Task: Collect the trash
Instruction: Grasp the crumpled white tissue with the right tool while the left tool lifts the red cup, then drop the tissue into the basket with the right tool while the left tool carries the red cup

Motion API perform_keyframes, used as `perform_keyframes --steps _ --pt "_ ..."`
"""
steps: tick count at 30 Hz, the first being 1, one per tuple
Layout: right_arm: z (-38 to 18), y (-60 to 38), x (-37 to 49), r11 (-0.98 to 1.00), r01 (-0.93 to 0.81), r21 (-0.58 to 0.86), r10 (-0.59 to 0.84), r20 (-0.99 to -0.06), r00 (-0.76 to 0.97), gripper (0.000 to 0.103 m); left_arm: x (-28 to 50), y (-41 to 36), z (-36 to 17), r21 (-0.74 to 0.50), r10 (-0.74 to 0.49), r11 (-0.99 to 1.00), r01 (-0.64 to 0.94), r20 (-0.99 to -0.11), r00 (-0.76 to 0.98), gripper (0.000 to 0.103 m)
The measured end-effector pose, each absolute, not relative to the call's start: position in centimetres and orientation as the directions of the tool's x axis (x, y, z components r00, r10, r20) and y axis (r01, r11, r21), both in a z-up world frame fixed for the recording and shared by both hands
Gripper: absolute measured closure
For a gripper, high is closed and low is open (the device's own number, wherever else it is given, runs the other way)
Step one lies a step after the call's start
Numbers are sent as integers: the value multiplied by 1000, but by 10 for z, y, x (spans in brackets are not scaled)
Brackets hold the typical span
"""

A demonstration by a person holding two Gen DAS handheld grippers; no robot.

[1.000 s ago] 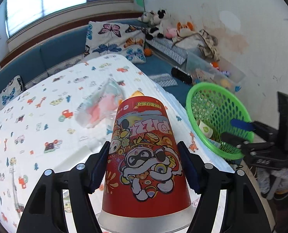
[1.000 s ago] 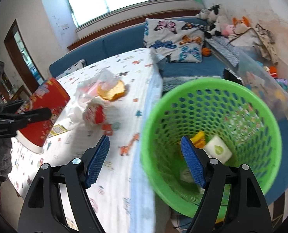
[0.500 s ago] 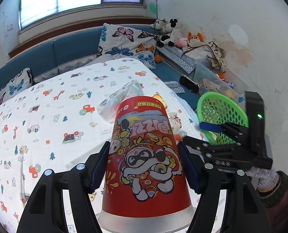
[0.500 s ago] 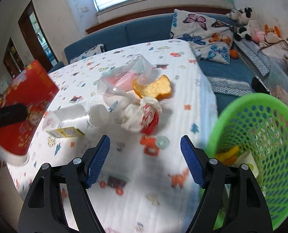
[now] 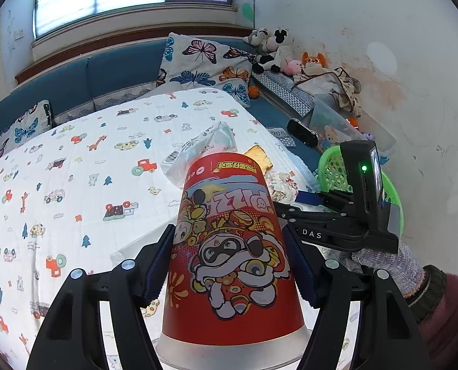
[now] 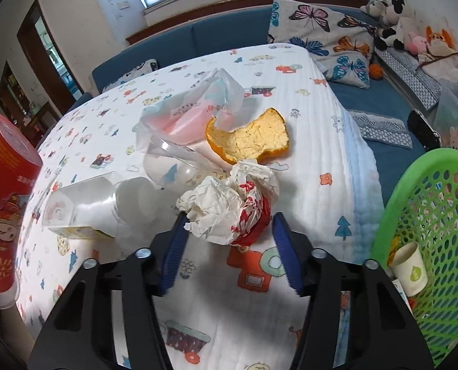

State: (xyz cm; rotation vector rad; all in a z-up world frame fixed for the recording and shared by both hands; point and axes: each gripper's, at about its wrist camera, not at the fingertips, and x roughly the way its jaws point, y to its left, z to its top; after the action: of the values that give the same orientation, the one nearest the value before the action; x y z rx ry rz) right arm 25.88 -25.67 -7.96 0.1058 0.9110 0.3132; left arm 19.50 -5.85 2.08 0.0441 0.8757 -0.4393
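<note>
The left gripper (image 5: 232, 265) pinches the red cup (image 5: 233, 246), upside down. The right gripper (image 6: 229, 246), jaws spread, straddles the wrapper (image 6: 229, 206) near the table's (image 6: 306, 185) right edge. Next it likely closes, then carries it to the basket (image 6: 439, 231).

one red paper cup (image 5: 233, 256), one crumpled wrapper (image 6: 232, 206), one orange peel (image 6: 250, 138), one green basket (image 6: 414, 185), two butterfly pillows (image 5: 204, 61).

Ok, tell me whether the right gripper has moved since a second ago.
Yes. The right gripper has swung left, away from the green basket, which now sits at the view's right edge, and now straddles the crumpled wrapper on the table.
</note>
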Motion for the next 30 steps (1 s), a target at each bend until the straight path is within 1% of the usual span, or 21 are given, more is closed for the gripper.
perform_keyframes --steps 3,14,22,30 --pt "-77 -261 256 949 -214 233 315 -748 584 52 194 -59 20 -143 -359 908 394 -750 555 37" --pt "-52 -294 216 948 -192 253 316 -703 637 52 187 -79 24 -152 -391 889 431 -741 546 37" --pt "-42 -351 181 970 -109 219 235 -709 665 52 182 -114 29 -166 -441 856 489 -728 525 37" --pt "-49 -412 157 982 13 189 132 -730 670 51 182 -155 35 -158 -470 828 538 -718 513 37"
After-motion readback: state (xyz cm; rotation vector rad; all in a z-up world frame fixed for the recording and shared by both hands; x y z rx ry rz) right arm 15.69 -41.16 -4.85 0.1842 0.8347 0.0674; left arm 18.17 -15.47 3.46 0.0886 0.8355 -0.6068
